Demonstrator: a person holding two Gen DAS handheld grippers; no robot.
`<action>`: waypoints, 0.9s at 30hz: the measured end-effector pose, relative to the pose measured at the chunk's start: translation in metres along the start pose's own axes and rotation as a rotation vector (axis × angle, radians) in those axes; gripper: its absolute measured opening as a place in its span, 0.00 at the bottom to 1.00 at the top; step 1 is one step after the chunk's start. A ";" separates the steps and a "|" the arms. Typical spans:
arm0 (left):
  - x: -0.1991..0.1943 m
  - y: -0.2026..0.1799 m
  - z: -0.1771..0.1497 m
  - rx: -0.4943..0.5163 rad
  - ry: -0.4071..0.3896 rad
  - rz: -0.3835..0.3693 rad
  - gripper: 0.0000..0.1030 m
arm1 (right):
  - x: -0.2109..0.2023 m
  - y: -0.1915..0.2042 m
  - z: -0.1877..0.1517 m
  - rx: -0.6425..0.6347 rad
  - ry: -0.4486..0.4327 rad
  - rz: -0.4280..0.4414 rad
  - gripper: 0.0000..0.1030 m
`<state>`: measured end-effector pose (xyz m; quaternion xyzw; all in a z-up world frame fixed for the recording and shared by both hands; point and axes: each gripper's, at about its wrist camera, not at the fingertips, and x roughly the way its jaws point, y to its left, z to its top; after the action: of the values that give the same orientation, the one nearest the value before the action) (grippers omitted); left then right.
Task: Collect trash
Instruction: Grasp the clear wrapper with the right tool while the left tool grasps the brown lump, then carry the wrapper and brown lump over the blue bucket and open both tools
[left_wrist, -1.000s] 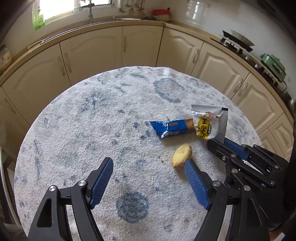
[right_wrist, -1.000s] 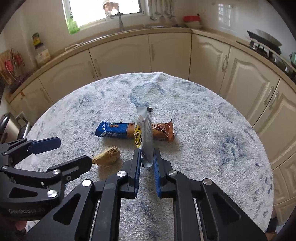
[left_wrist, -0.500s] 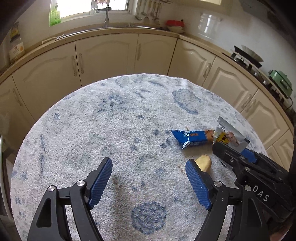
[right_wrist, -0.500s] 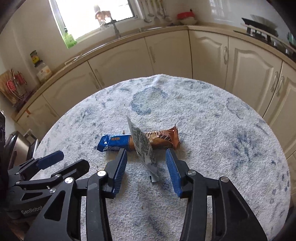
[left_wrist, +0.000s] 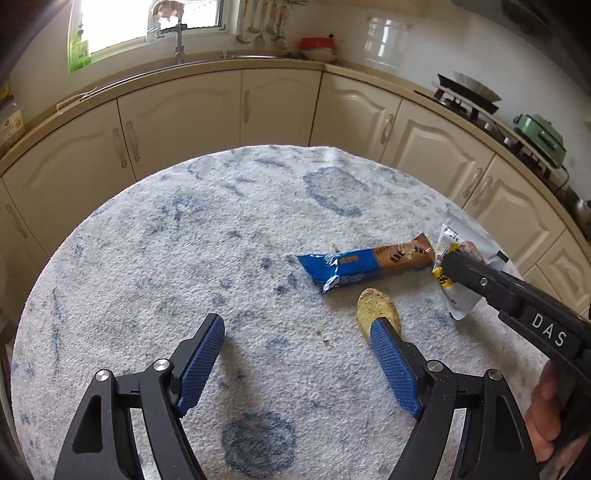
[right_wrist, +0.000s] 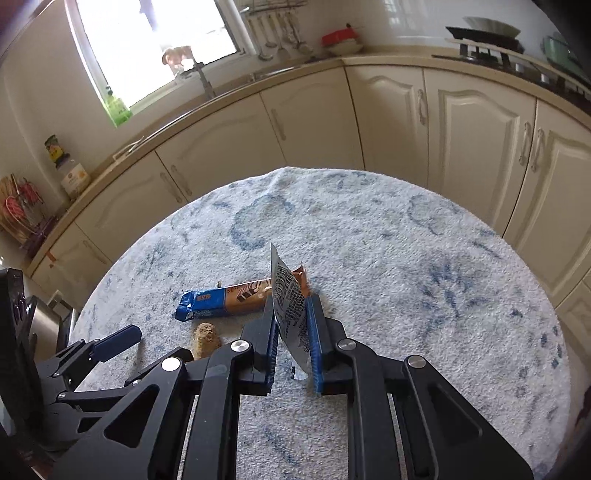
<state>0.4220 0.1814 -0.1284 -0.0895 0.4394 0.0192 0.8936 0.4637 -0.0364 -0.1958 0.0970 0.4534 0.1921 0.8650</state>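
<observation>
A silver snack packet (right_wrist: 286, 284) stands upright between the pads of my right gripper (right_wrist: 291, 314), which is shut on it just above the table. In the left wrist view the same packet (left_wrist: 461, 236) shows behind the right gripper's black finger (left_wrist: 476, 277). A blue-and-brown bar wrapper (left_wrist: 362, 264) lies flat on the table, just left of the packet. A yellowish chunk of food scrap (left_wrist: 376, 306) lies in front of the wrapper, by the tip of the left gripper's right finger. My left gripper (left_wrist: 295, 325) is open over bare cloth with nothing between its pads.
The round table carries a fuzzy white-and-blue cloth (left_wrist: 184, 240). Cream kitchen cabinets (left_wrist: 177, 118) curve around behind it, with a sink under the window and a stove (left_wrist: 469, 98) at the right. A hand (left_wrist: 546, 413) holds the right gripper.
The right gripper's jaws opened around the silver packet half a second ago and have shut on it again, with the gripper rolled and the packet tilted. The left gripper stays open.
</observation>
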 end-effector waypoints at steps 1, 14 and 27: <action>0.001 -0.001 0.000 0.005 -0.010 -0.017 0.73 | -0.001 0.000 0.000 0.001 -0.002 0.000 0.14; 0.019 -0.006 0.001 0.003 -0.016 -0.188 0.43 | 0.002 0.006 -0.002 -0.030 0.009 -0.026 0.14; 0.006 0.008 -0.001 -0.003 0.085 -0.291 0.14 | 0.007 0.001 -0.002 -0.016 0.034 -0.041 0.14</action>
<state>0.4240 0.1892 -0.1347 -0.1542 0.4594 -0.1140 0.8673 0.4659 -0.0328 -0.2021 0.0773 0.4685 0.1796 0.8615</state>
